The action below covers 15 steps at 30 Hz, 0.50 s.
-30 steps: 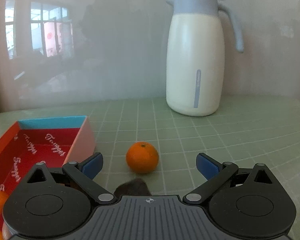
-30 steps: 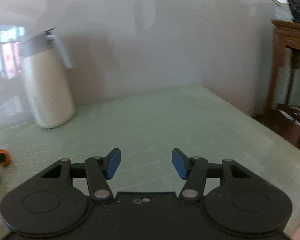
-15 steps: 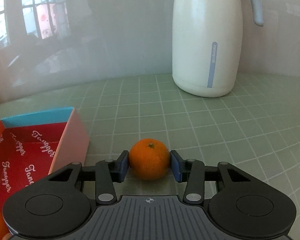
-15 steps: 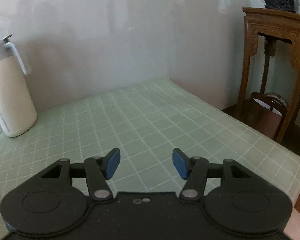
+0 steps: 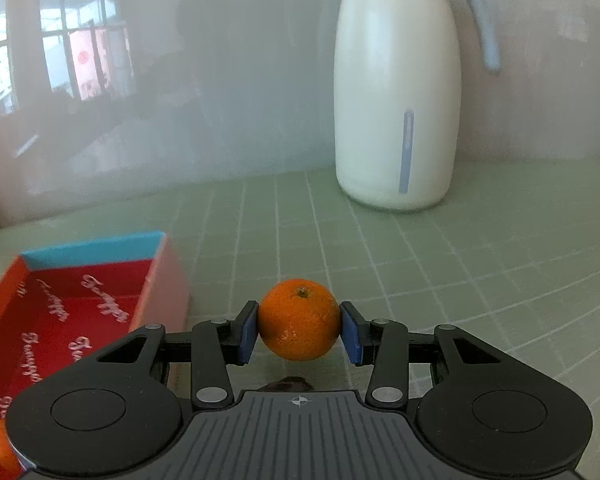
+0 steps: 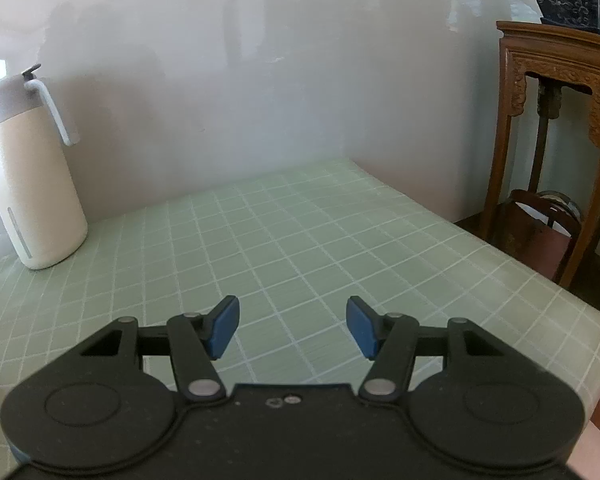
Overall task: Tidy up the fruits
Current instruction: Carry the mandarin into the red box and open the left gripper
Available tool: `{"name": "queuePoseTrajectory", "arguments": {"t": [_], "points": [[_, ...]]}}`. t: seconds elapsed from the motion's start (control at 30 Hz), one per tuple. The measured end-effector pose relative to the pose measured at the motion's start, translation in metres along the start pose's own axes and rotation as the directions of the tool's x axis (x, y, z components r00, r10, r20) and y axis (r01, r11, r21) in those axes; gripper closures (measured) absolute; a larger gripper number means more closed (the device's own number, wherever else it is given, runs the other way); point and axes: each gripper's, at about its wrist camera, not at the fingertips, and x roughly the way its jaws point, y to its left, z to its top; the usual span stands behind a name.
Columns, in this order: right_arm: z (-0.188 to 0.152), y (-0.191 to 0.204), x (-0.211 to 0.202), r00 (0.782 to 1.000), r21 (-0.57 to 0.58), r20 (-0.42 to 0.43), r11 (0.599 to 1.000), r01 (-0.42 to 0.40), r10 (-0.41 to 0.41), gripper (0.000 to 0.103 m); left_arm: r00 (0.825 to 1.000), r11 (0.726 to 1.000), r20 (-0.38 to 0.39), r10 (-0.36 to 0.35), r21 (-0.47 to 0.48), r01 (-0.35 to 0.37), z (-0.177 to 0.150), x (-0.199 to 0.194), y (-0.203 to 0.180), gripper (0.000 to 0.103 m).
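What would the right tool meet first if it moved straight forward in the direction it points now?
Probably nothing on the table: the right tool is open, with bare green grid ahead, then the pale wall. The thermos stands well off to its left.

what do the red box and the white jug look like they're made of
Red box: probably printed cardboard, with thin flat walls, sharp folded corners and script lettering inside. White jug: a smooth, slightly glossy shell with soft highlights, either plastic or coated metal; its grey-blue lid and handle look like moulded plastic.
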Motion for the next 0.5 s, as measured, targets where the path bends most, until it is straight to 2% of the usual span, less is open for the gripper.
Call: {"name": "queuePoseTrajectory", "arguments": {"t": [0.27,0.5], "points": [[-0.002,0.024,-0.005,0.999,-0.029,-0.006,0.999,-0.033,0.033,0.044,0.995,1.000,0.097,0.025,-0.009,-0.024,0.000,-0.054,0.028,0.060],[-0.004,0.061,-0.012,0.996,-0.066,-0.005,0.994,-0.089,0.089,0.044,0.989,0.995,0.120,0.086,-0.055,-0.080,-0.010,-0.079,0.074,0.060]]}}
